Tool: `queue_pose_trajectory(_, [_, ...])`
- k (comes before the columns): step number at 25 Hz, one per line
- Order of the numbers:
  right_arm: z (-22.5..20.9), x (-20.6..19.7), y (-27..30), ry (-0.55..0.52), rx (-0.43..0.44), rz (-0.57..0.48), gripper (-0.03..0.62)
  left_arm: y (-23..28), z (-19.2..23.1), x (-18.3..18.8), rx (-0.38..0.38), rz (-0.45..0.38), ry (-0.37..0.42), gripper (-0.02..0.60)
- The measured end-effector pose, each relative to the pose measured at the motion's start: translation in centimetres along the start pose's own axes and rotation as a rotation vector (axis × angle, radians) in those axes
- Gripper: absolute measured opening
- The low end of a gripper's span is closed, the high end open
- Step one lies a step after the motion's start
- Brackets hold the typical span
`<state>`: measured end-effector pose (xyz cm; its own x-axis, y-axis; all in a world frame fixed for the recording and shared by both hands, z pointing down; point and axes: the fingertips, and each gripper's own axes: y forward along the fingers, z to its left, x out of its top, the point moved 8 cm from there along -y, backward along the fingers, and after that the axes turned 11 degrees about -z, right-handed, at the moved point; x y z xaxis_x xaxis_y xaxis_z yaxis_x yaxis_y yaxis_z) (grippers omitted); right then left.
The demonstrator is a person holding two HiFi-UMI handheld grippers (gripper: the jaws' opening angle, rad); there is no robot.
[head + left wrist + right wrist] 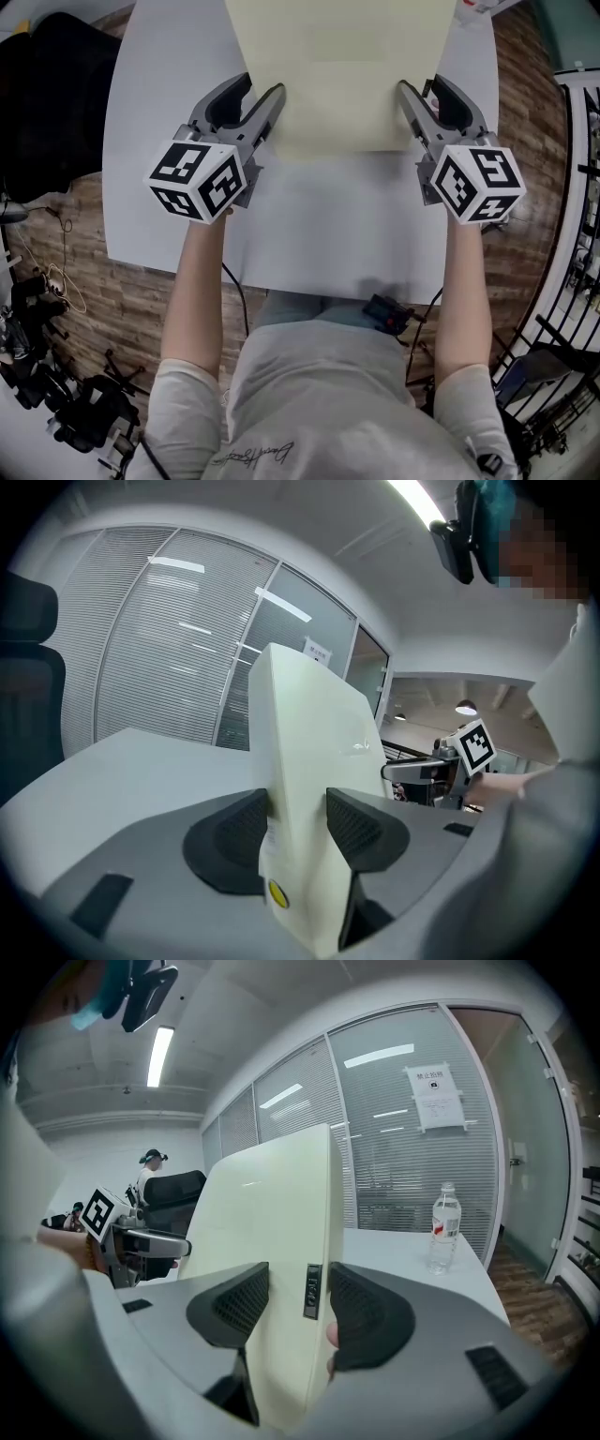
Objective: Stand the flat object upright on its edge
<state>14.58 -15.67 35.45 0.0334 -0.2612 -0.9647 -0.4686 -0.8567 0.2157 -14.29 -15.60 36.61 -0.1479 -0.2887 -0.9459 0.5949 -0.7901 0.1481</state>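
Cream flat panel (337, 75) sits over the white table (328, 216), gripped at both near corners. The left gripper (265, 105) and right gripper (422, 96) are each closed on it, pads against its faces. Judged step: tipping it up. How near vertical it is remains unclear. Next: seat the lower edge squarely, then release both sides evenly.

A: The room looks evenly bright; a ceiling strip light (161, 1054) glows overhead, and a second strip (412, 499) flares white.
B: Both gripper views bend hard at their dark round edges; the head view is sharp, shadows on the table (309, 225) soft.
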Motion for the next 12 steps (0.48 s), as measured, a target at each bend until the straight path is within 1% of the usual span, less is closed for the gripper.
queue_pose_trajectory(7, [0.1, -0.6, 0.5, -0.013, -0.006, -0.022, 0.222, 0.2, 0.3, -0.2, 0.005, -0.015, 0.055, 0.209])
queue_pose_trajectory(12, [0.2, -1.2, 0.5, -0.032, -0.01, -0.031, 0.221, 0.3, 0.4, -0.9, 0.025, -0.007, 0.096, 0.209])
